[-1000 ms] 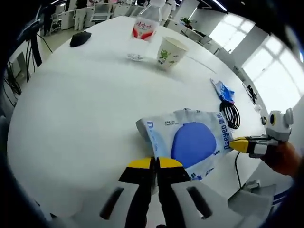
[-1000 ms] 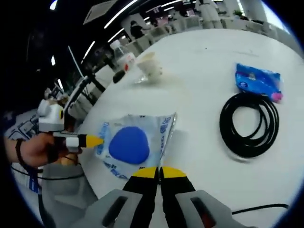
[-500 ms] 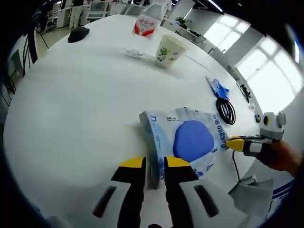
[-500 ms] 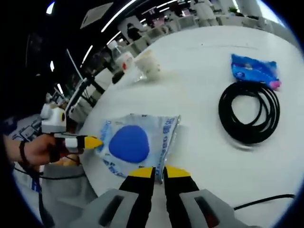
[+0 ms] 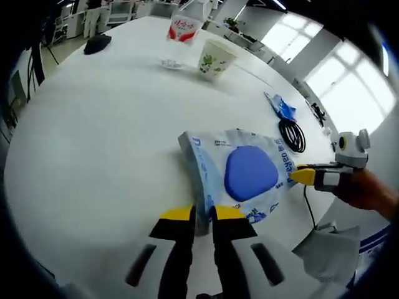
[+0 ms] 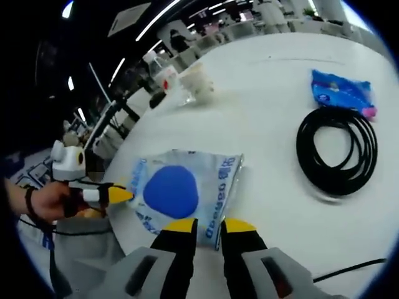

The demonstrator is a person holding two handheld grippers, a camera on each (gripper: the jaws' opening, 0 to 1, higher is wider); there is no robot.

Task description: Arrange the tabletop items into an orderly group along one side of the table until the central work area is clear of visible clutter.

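A clear plastic bag with blue print and a blue pad inside [image 5: 249,171] lies flat on the white round table [image 5: 93,137]. My left gripper [image 5: 202,215] is open, its yellow tips on either side of the bag's near edge. My right gripper [image 6: 210,225] is open too, astride the opposite edge of the same bag [image 6: 171,190]. In the left gripper view the right gripper [image 5: 302,175] reaches the bag from the right. In the right gripper view the left gripper [image 6: 118,195] touches it from the left, held by a hand.
Farther off stand a paper cup [image 5: 214,59] and a bottle with a red label [image 5: 182,28], with a black mouse [image 5: 96,43] beyond. A coiled black cable [image 6: 302,149] and a blue packet [image 6: 343,93] lie to the right. The table edge is close behind both grippers.
Both grippers, shut on the bag's edges a second ago, have opened. The bag now lies flat with its edges between the parted jaws.
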